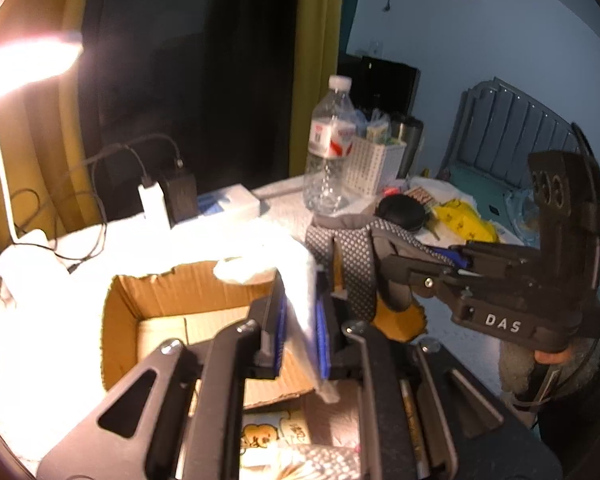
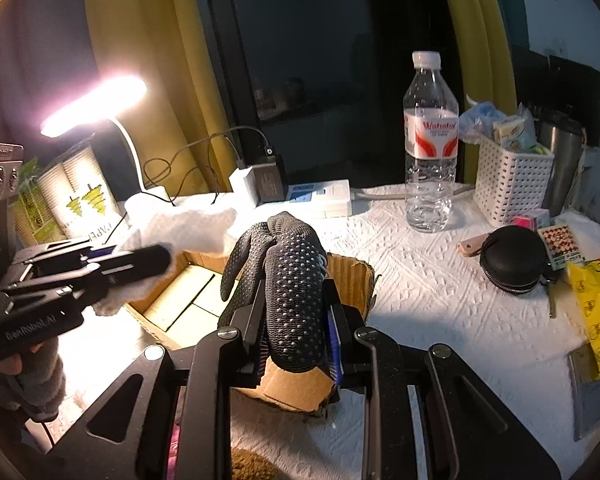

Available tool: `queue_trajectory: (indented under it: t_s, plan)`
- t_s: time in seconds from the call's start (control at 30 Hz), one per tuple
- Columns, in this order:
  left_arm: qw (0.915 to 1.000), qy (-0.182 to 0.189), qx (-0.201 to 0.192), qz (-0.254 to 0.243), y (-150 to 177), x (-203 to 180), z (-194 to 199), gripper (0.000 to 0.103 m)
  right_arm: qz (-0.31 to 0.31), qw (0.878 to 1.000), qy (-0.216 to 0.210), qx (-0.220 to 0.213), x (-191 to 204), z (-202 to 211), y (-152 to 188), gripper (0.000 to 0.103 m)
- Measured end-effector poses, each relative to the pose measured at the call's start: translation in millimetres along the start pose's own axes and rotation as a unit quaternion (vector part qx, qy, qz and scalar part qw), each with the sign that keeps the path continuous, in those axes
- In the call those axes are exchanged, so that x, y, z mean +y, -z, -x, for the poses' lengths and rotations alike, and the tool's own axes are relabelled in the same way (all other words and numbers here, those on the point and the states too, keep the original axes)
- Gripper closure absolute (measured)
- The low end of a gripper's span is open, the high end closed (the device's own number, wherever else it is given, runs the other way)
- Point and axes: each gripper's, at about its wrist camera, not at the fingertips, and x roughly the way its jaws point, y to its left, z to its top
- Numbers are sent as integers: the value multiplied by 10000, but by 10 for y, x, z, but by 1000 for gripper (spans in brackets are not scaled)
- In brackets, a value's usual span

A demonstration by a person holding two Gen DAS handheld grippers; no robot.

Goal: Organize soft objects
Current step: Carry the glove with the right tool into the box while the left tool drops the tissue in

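Cardboard box (image 2: pixel 260 300) taken as landmark: open-topped, corrugated, ragged torn rim, pale flat floor showing inside; it sits on a white embossed table cover (image 2: pixel 440 300).

Left gripper (image 1: pixel 300 332): jaws clenched on a white cloth (image 1: pixel 300 300), soft and fuzzy, glare-washed under the desk lamp (image 2: pixel 96 104); the cloth hangs over the box's near-left rim, its upper fold bunched above the opening.

Right gripper (image 2: pixel 296 336): pads pinched on a dark knit glove (image 2: pixel 288 280), grey raised dots across the weave, fingers drooping limp; the glove is held above the box's near-right wall, partly over the opening.

Behind the box: clear ribbed plastic water bottle (image 2: pixel 430 140), upright, red-and-white label; white perforated basket (image 2: pixel 512 184) beside it; white charger block (image 2: pixel 244 184) with a dark adapter and looping cable.

Right of the box: round black zip case (image 2: pixel 512 258), yellow plastic bag (image 2: pixel 592 308) beyond it; bare cover lies between box and case.

Box interior unobstructed below both soft items.
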Motion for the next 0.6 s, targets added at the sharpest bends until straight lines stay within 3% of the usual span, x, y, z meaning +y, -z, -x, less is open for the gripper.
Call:
queue_trajectory:
  t_s: [0.27,0.47,0.5,0.53,0.6]
  plan:
    - [9993,27,379,73,55,23,-261,86,-15,9998,0,176,-39,-152,21,75]
    - [9992,99,382,87,60,32,-251,71,30,9998,87,165,-18,-140,1,55]
    - [9992,107,364,84,60,27,-235,59,30,9998,106,144,-14,-127,-4,52]
    - [9993,112,344,100,58,27,-220,41,31,9998,127,130,-16,-120,-10,50]
    - [9995,109,250,150,49,39,-169,30,23,9998,177,111,-15,-94,-10,49]
